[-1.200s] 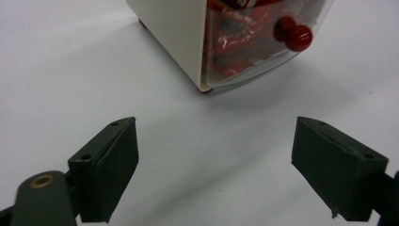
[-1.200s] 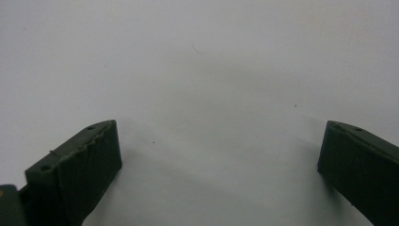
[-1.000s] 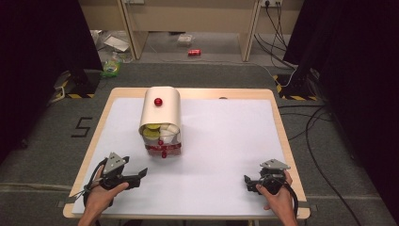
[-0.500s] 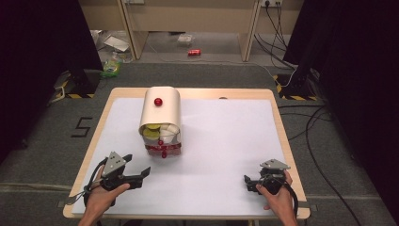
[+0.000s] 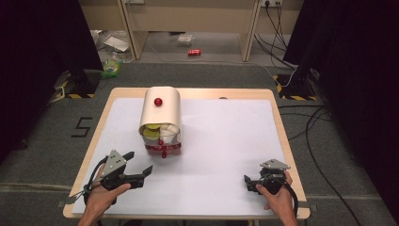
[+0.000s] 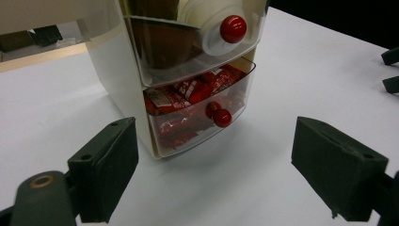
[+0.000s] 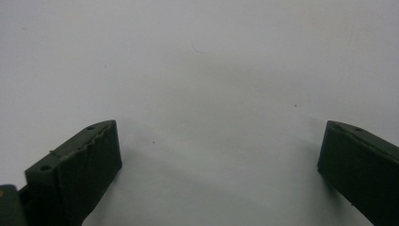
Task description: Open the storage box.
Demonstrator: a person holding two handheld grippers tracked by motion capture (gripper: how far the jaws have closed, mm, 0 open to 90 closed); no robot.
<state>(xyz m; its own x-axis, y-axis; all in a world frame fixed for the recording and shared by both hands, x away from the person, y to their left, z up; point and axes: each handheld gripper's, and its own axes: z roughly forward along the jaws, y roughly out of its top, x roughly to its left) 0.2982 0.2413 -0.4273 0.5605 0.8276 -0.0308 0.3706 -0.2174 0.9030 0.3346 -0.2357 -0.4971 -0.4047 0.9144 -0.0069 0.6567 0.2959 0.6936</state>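
Note:
A small cream drawer unit (image 5: 162, 110) stands left of the table's middle, with a red knob (image 5: 158, 101) on its curved top. Its clear lower drawer (image 6: 188, 113) holds red packets, carries a red knob (image 6: 221, 117) and sticks out a little. The clear compartment above it (image 6: 169, 44) has its own red knob (image 6: 234, 28). My left gripper (image 5: 139, 163) is open and empty, a short way in front of the unit, its jaws (image 6: 219, 174) spread wide towards the lower drawer. Near the front right corner, my right gripper (image 5: 250, 182) rests open over bare white surface (image 7: 219, 165).
A white sheet (image 5: 221, 141) covers the wooden table (image 5: 282, 141). The other gripper's jaw tips (image 6: 390, 70) appear far off in the left gripper view. Beyond the table, a red can (image 5: 194, 52), litter (image 5: 112, 68) and cables (image 5: 310, 132) lie on the floor.
My left gripper has crept slightly forward and right, closer to the drawer unit. The right gripper has stayed put.

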